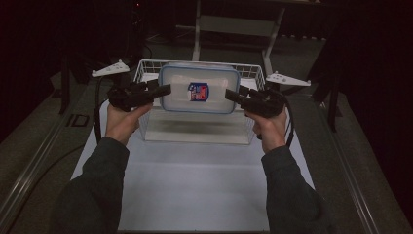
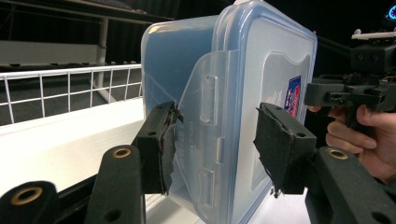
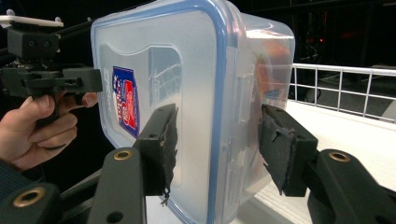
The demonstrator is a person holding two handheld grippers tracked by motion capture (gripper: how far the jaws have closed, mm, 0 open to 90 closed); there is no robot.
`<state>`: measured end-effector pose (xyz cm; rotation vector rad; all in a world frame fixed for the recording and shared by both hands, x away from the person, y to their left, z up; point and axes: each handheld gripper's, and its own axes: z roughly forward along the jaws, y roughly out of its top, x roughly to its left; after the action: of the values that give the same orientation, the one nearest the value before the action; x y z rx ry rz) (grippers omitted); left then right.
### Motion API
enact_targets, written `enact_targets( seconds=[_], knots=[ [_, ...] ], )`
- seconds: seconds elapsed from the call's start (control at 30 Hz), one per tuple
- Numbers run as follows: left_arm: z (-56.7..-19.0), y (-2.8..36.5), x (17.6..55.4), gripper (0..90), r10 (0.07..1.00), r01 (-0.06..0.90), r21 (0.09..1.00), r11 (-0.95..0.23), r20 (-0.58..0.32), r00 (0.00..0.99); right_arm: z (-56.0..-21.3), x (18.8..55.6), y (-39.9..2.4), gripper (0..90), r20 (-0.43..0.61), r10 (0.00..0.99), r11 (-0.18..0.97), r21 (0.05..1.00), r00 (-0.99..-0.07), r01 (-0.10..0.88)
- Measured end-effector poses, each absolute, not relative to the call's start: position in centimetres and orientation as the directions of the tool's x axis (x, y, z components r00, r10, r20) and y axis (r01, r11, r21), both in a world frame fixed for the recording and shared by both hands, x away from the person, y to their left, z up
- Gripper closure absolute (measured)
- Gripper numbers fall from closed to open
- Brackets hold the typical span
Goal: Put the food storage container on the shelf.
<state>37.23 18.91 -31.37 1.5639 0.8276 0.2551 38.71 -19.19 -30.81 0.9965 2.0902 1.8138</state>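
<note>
Left claw (image 1: pixel 164 90): clamped on the left short end of the lidded plastic container (image 1: pixel 199 89); in the left gripper view its pads (image 2: pixel 163 144) straddle the lid's side latch.
Right claw (image 1: pixel 231 95): clamped on the opposite short end of the container; in the right gripper view its pads (image 3: pixel 161 149) sit either side of the blue-edged lid rim.
Container: held off the surface between the two claws, above the wire basket (image 1: pixel 146 68), lid with its red and blue sticker (image 1: pixel 198 91) facing up toward the high camera.
Key relation: the container's long axis runs from claw to claw, across the basket's width; each hand is at its own end, neither nearer.
Basket: on the white tabletop (image 1: pixel 195 185), directly beneath the container.
Judgement: a level lowering should seat it inside.
</note>
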Motion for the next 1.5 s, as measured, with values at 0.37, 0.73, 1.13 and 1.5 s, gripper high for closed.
enact_targets(
  seconds=[0.37,0.73,1.13,1.5],
  knots=[
    [-32.9,18.8,39.0,48.8,0.632,0.41,0.909,0.073,-0.361,0.686,-31.8,40.6,-19.1,47.5,0.324,0.613,0.012,0.908,-0.72,0.418],
    [-33.6,18.7,39.8,48.8,0.636,0.432,0.896,0.105,-0.394,0.663,-32.6,41.3,-19.0,46.8,0.356,0.625,-0.001,0.89,-0.694,0.456],
    [-33.5,18.5,40.1,48.4,0.65,0.468,0.869,0.164,-0.451,0.611,-32.1,42.3,-18.7,45.2,0.413,0.637,-0.029,0.857,-0.651,0.515],
    [-33.6,18.1,40.2,48.0,0.687,0.446,0.874,0.194,-0.446,0.574,-31.9,42.8,-18.4,43.4,0.418,0.654,-0.029,0.847,-0.63,0.531]
  ],
)
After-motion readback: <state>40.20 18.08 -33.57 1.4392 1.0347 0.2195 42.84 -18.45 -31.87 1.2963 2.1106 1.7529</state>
